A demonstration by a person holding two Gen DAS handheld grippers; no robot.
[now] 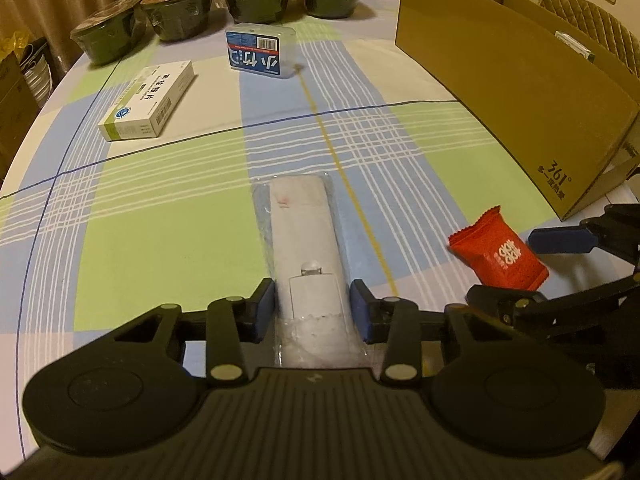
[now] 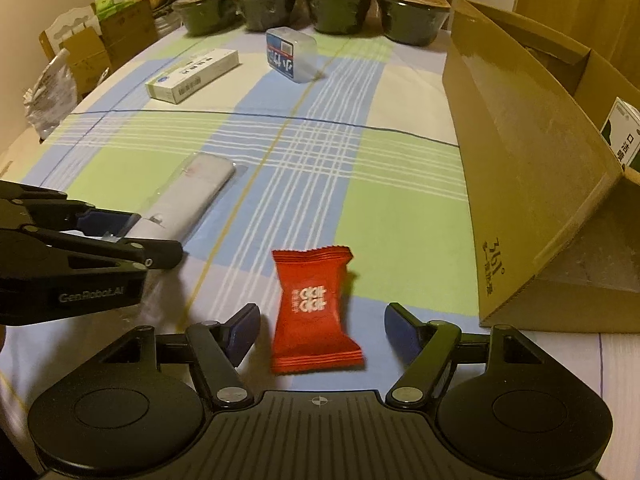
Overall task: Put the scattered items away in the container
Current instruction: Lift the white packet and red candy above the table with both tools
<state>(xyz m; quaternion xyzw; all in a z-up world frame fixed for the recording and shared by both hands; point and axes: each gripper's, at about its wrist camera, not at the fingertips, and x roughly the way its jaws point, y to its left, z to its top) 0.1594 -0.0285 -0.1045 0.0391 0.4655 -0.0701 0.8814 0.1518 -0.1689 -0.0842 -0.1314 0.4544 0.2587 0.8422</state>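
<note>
Table surface and contents

The table (image 2: 400, 208), covered in a green, blue and white plaid cloth, carries: a bagged white remote (image 1: 304, 248), a red snack packet (image 2: 314, 312), a white-green medicine box (image 1: 148, 100), a clear blue-labelled box (image 1: 260, 52), four sealed dark bowls (image 2: 336, 6) along the far edge, and an open cardboard box (image 2: 520, 168) at right.

Checked cloth tablecloth (image 2: 400, 216), matt cardboard box (image 2: 520, 184), glossy red foil packet (image 2: 314, 312), clear-plastic-wrapped remote (image 1: 306, 248).
</note>
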